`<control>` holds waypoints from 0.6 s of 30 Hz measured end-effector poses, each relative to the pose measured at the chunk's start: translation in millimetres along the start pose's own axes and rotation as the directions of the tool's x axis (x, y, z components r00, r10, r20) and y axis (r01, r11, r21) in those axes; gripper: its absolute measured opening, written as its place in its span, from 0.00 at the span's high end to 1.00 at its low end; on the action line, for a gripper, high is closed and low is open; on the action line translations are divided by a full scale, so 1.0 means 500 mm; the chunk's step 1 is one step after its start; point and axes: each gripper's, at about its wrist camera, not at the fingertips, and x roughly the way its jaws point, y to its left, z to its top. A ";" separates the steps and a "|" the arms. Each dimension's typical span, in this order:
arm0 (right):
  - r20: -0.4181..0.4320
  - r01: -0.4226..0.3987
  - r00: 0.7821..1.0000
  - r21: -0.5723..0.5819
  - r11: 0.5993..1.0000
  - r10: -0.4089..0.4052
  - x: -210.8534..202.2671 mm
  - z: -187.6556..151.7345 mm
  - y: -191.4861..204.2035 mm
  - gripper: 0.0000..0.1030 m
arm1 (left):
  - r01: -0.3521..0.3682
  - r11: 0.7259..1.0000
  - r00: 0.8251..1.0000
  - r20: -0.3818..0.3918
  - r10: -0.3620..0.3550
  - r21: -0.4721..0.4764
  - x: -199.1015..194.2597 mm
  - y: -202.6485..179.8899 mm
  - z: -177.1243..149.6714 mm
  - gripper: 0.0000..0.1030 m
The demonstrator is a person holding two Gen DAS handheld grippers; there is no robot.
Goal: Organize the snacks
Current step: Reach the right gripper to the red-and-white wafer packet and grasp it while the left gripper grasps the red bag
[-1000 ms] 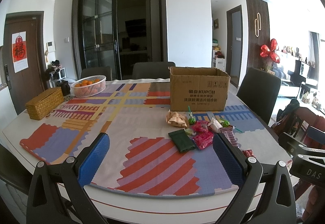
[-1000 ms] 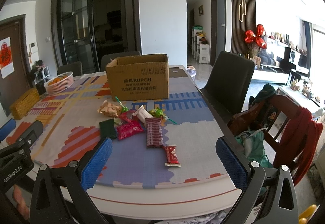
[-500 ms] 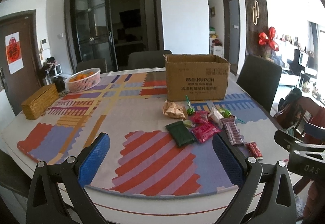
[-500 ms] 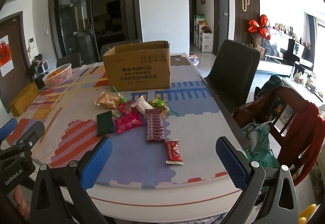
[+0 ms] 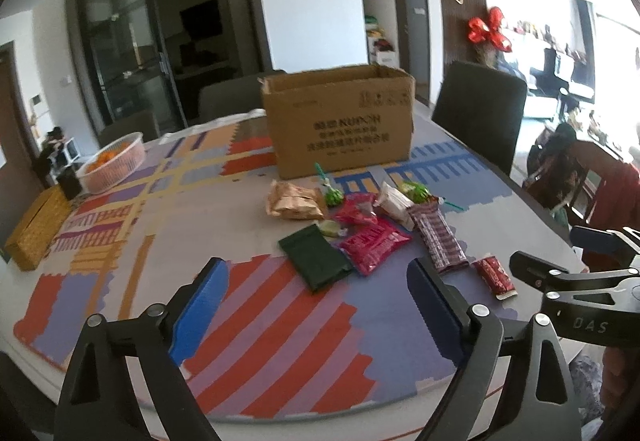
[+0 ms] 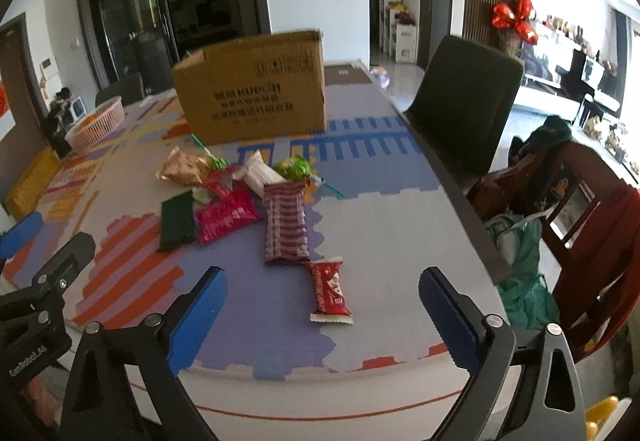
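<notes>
— Snacks: where, relative to the cardboard box (image 5: 340,121)?
— All in front of the cardboard box, on the patterned mat (image 5: 260,321). Nearest to it, a golden packet (image 5: 294,200) and a green candy (image 5: 334,196). Further out, a dark green packet (image 5: 316,261) just beside a pink packet (image 5: 376,243). Then a long striped packet (image 6: 286,227), and farthest from the box, near the table edge, a small red bar (image 6: 330,291).

— State of the tongs?
— Left gripper (image 5: 316,317): jaws wide but closing, nothing between the blue pads, above the mat, short of the dark green packet. Right gripper (image 6: 322,321): also closing, also with nothing grasped; red bar in line between the pads, not touched.

— How to do the pick well?
— Probably best to start with the red bar, farthest from the box and free of the heap. Better to come lower first, then to close across the narrow sides, not along the length. Flat wrapper, so likely slippery: pads low to the mat, a gentle squeeze. For the left side, the dark green packet by its free edge, away from the pink one. Then over the open top of the box, release inside.
</notes>
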 end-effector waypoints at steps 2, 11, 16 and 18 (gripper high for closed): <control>-0.033 -0.004 0.999 0.004 1.000 0.004 0.019 0.000 -0.003 0.12 | 0.012 1.000 1.000 -0.012 -0.012 0.025 0.020 -0.008 0.002 0.12; -0.172 -0.004 0.985 -0.003 1.000 0.003 0.102 -0.007 -0.008 0.28 | 0.089 0.988 0.991 -0.111 -0.075 0.126 0.119 -0.031 0.001 0.16; -0.215 -0.003 0.977 -0.007 1.000 0.001 0.129 -0.004 -0.005 0.34 | 0.149 0.970 0.982 -0.141 -0.123 0.194 0.166 -0.043 0.001 0.18; -0.228 -0.002 0.974 -0.011 1.000 -0.001 0.140 -0.003 -0.002 0.37 | 0.170 0.959 0.979 -0.150 -0.138 0.228 0.185 -0.049 0.003 0.19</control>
